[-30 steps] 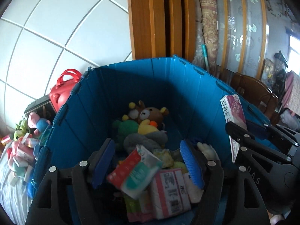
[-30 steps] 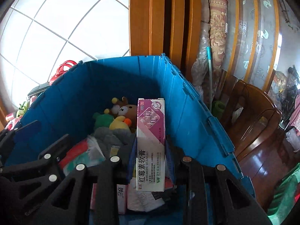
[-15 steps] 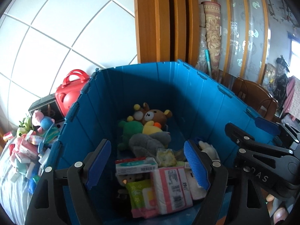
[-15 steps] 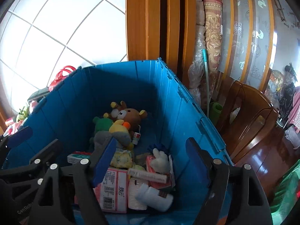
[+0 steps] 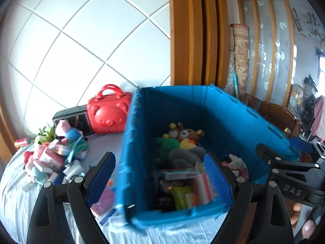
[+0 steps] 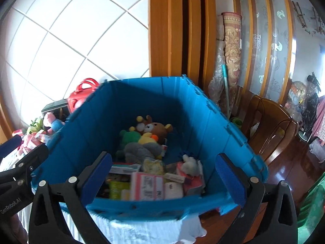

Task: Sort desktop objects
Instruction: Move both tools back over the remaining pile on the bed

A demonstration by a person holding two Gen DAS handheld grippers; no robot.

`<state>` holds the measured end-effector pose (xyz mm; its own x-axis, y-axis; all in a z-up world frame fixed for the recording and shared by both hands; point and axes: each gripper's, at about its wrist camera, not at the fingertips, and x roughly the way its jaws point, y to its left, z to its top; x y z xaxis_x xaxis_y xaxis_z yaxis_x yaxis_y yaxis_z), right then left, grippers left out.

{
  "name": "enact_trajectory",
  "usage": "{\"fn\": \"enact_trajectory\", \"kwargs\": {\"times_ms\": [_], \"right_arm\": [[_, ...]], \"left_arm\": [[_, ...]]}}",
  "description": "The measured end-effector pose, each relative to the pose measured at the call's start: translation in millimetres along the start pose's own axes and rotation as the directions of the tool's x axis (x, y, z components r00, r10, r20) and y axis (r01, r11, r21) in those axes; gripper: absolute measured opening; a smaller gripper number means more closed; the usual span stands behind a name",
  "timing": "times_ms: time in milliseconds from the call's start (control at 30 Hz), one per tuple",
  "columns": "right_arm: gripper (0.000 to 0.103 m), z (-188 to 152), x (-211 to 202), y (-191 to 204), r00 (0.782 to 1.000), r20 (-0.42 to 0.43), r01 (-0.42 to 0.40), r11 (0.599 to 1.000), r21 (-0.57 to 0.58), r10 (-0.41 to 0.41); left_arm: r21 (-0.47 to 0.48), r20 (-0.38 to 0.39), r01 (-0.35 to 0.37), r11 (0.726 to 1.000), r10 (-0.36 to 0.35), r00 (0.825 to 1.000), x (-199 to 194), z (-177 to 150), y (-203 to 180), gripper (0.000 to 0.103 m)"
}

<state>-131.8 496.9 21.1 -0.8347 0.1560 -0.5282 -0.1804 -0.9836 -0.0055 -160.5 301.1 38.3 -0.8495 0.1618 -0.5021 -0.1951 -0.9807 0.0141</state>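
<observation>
A blue plastic crate [image 5: 239, 122] with ribbed walls and notched rims stands on the desk [image 5: 16, 195], which is covered by a pale striped cloth, and it takes up the middle of both views. Inside, at the far end, lies a heap of soft toys: a brown bear plush [image 6: 157, 128] against a green plush [image 6: 130, 137] and a yellow one, with a grey plush [image 6: 140, 151] just nearer. Toward the near wall the crate holds flat packets and boxes, among them a pink-and-white striped pack [image 6: 147, 186], a green packet [image 6: 118, 189] and a small white plush [image 6: 190, 163] (the print on the packs is too blurred to read). Left of the crate, on the cloth, a red bear-faced case [image 5: 108, 114] with two handles stands beside a dark box [image 5: 72, 117], and nearer lies a loose pile of unsorted items [image 5: 54, 158], topped by a pink pig toy [image 5: 66, 131] and mixed with pink cartons. The left claw [image 5: 160, 180] hangs over the crate's near left corner, its blue pads spreading apart with nothing between them. The right claw [image 6: 163, 180] hangs over the crate's near wall, likewise widening and carrying nothing. Each claw shows at the edge of the other's view.
</observation>
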Motion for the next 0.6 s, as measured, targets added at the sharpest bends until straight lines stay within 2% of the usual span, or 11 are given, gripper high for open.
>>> {"fn": "enact_trajectory", "kwargs": {"times_ms": [267, 433, 500, 600], "right_arm": [[0.103, -31.2, -53.8, 81.8, 0.997, 0.014, -0.075, 0.997, -0.036, 0.076], [0.103, -53.9, -86.5, 124.6, 0.994, 0.021, -0.108, 0.992, -0.064, 0.109], [0.103, -61.9, -96.6, 137.4, 0.993, 0.019, -0.114, 0.991, -0.070, 0.115], [0.103, -71.2, -108.0, 152.7, 0.991, 0.015, -0.129, 0.988, -0.085, 0.130]], "left_arm": [[-0.001, 0.000, -0.096, 0.995, 0.096, 0.995, -62.0, -31.5, 74.6, 0.096], [-0.045, -0.029, -0.044, 0.998, 0.043, 0.999, -94.7, -51.9, 118.8, 0.097], [-0.068, -0.049, -0.046, 0.997, 0.043, 0.998, -102.4, -58.2, 134.3, 0.097], [-0.072, -0.057, -0.091, 0.993, 0.087, 0.995, -112.6, -66.7, 149.4, 0.097]]}}
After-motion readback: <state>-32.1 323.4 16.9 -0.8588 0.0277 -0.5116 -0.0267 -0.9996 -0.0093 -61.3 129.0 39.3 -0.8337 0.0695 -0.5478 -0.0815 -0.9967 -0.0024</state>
